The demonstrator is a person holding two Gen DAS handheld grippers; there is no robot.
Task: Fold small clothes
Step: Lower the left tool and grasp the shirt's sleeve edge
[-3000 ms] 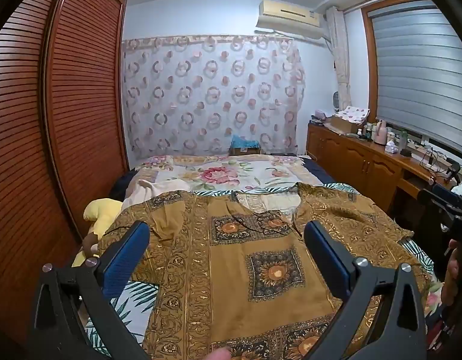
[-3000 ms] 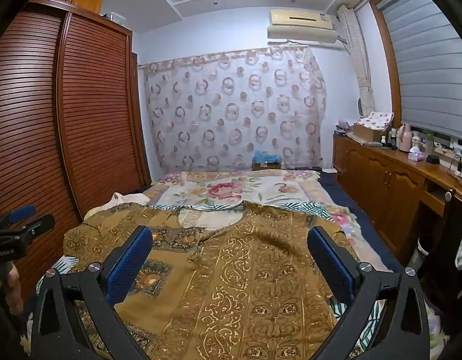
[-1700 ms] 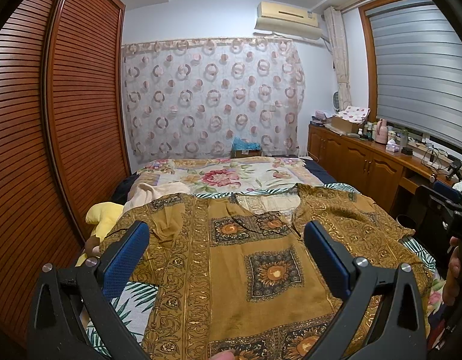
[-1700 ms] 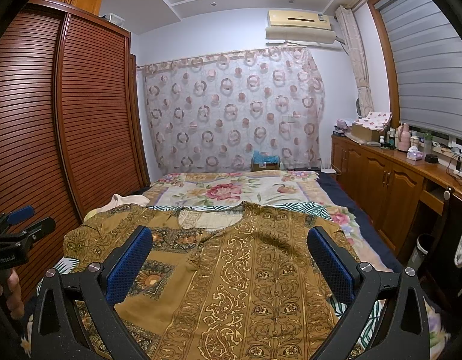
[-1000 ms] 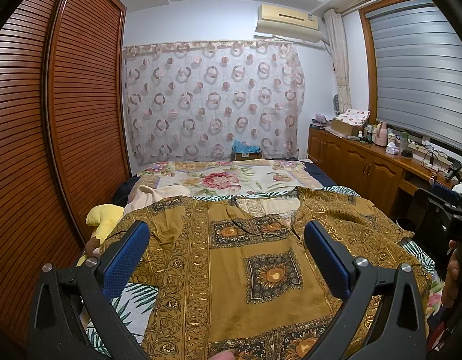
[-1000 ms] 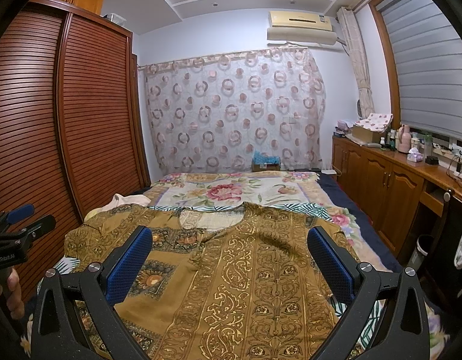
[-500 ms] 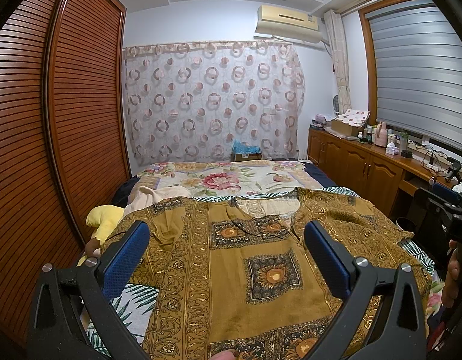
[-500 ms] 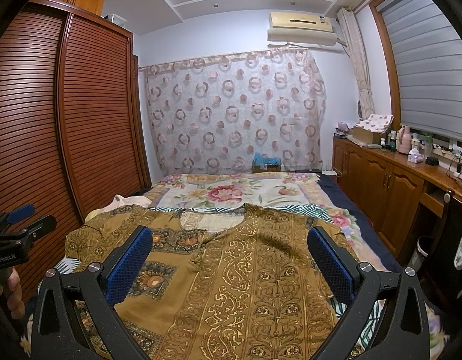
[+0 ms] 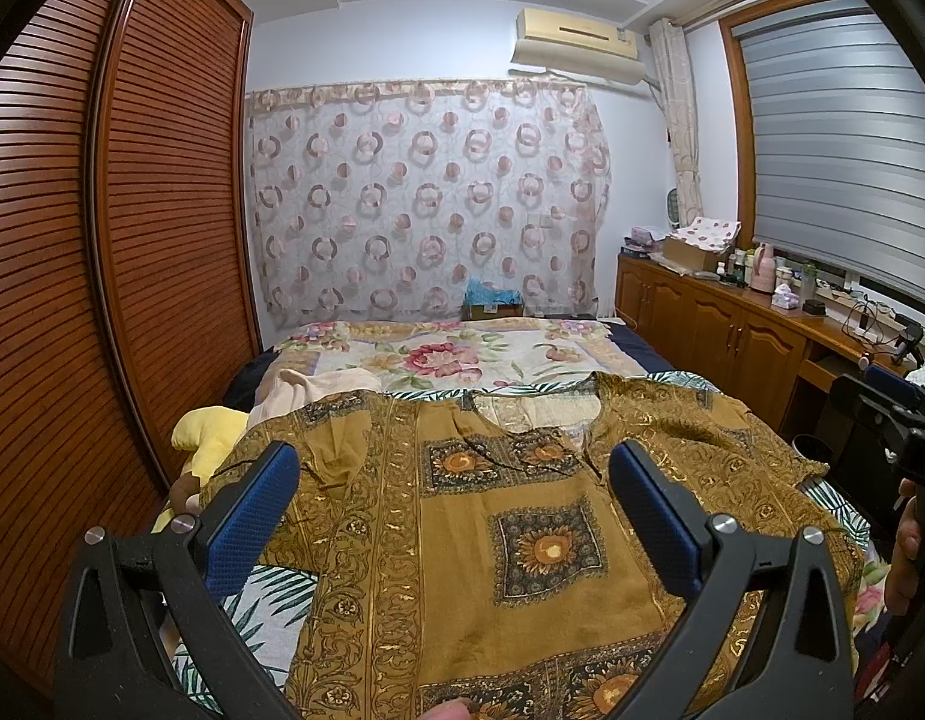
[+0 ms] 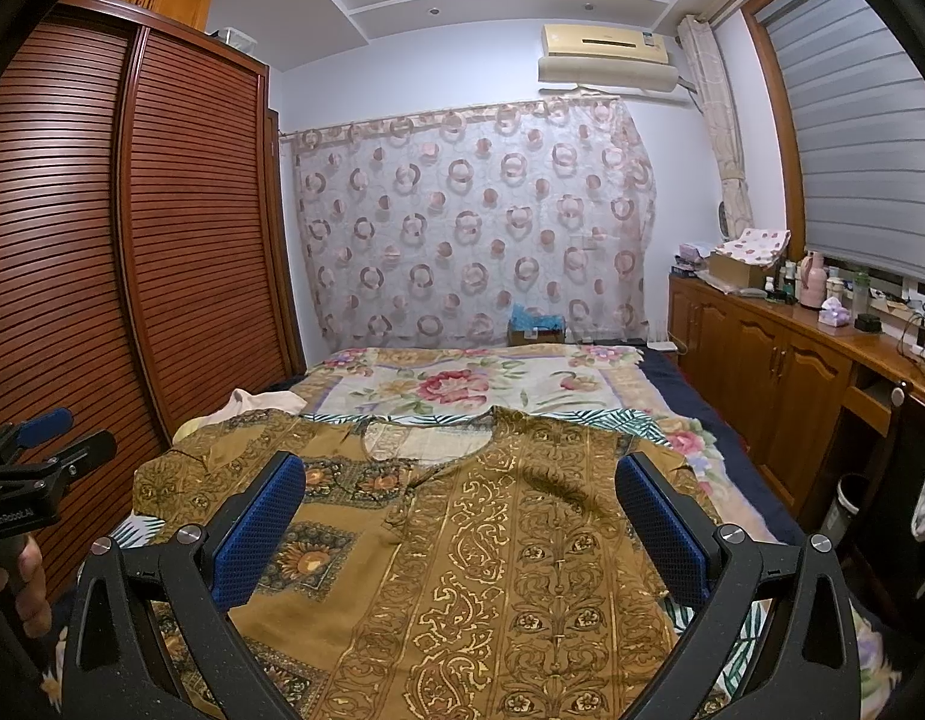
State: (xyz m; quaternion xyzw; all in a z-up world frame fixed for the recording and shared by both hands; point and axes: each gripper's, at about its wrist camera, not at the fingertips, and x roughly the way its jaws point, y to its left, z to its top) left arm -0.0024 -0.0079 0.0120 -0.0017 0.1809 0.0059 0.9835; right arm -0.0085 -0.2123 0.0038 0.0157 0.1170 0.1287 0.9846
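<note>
A brown and gold patterned top (image 9: 498, 534) lies spread flat on the bed, neckline toward the far end; it also shows in the right wrist view (image 10: 492, 564). My left gripper (image 9: 453, 474) is open and empty, held above the top's left half. My right gripper (image 10: 459, 480) is open and empty, held above its right half. The right gripper also shows at the right edge of the left wrist view (image 9: 882, 414). The left gripper also shows at the left edge of the right wrist view (image 10: 36, 450).
The bed carries a floral cover (image 9: 450, 354) beyond the top. A yellow soft toy (image 9: 207, 429) and a cream cloth (image 9: 300, 387) lie at the bed's left edge. A slatted wooden wardrobe (image 9: 102, 240) stands left, wooden cabinets (image 10: 780, 372) with bottles right.
</note>
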